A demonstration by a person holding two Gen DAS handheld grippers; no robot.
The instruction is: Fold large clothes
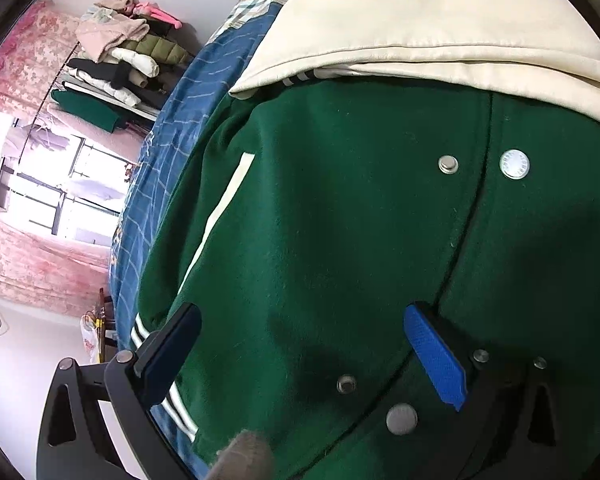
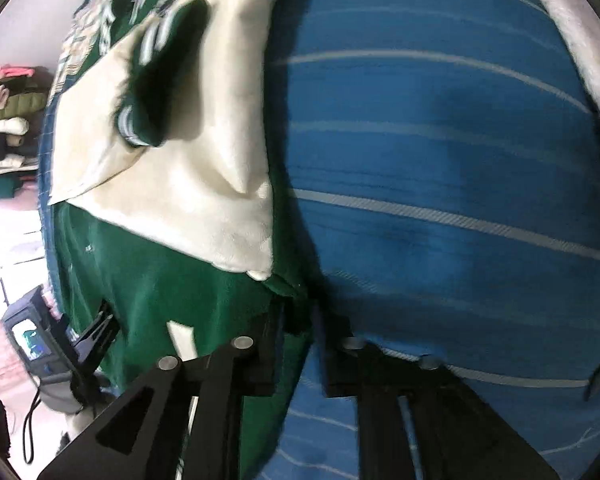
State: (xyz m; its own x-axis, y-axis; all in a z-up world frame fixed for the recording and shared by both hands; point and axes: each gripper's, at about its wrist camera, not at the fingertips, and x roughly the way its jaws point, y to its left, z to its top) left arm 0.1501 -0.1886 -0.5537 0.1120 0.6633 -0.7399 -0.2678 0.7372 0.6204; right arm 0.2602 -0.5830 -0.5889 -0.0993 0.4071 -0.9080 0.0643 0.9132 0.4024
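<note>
A green varsity jacket (image 1: 340, 220) with cream sleeves (image 1: 440, 32) and metal snap buttons lies on a blue striped bedsheet (image 1: 168, 152). My left gripper (image 1: 300, 344) is open just above the jacket's front near its striped hem, fingers on either side of the snap placket. In the right wrist view the jacket (image 2: 160, 272) lies left, a cream sleeve (image 2: 188, 168) folded across it. My right gripper (image 2: 296, 320) sits at the jacket's edge beside the sheet (image 2: 440, 180), jaws close together on a fold of green cloth.
A rack piled with folded clothes (image 1: 120, 60) stands by the wall beyond the bed. Pink curtains (image 1: 32, 256) frame a bright window. A small screen device (image 2: 30, 340) with cables sits on the floor at the left of the bed.
</note>
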